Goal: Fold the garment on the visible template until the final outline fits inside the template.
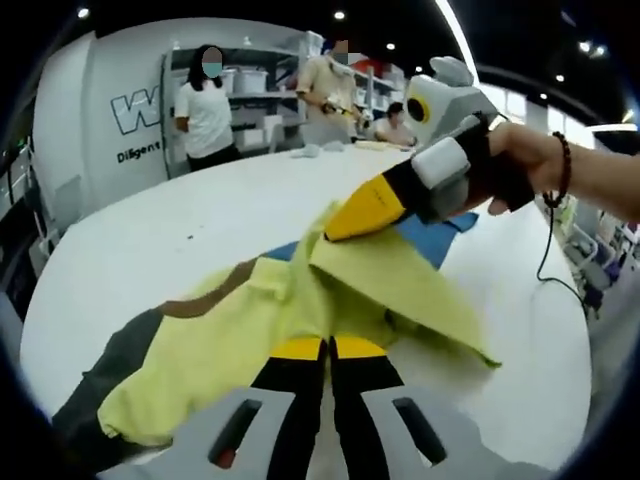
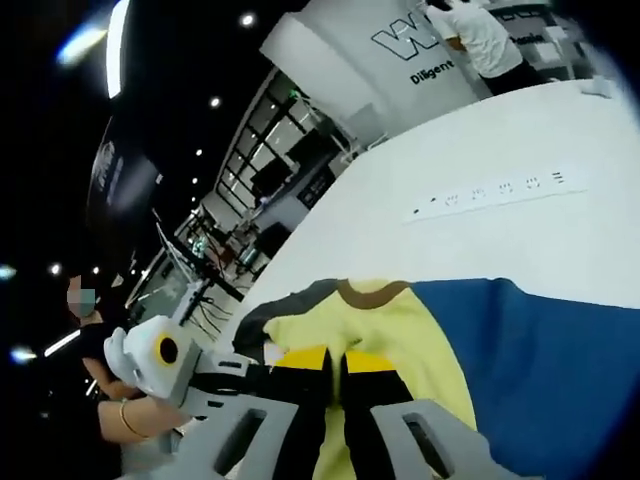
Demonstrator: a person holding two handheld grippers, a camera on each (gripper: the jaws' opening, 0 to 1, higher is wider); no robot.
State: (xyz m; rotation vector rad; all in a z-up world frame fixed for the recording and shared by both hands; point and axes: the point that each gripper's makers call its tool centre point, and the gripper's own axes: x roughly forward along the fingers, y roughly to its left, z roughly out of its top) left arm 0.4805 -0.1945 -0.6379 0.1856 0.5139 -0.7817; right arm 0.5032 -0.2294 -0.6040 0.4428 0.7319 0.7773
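Both hand-held grippers, left (image 1: 328,347) and right (image 2: 340,360), pinch soft yellow garment (image 1: 250,320) cloth, jaws closed. Blue template (image 2: 540,370) lies lower right on the white table (image 2: 520,230).

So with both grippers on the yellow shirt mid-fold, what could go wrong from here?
1. The right gripper lifts only an edge of the yellow shirt; it may slip and flop unevenly.
2. The left gripper appears shut on bunched cloth, so wrinkles may keep the outline outside the blue template.
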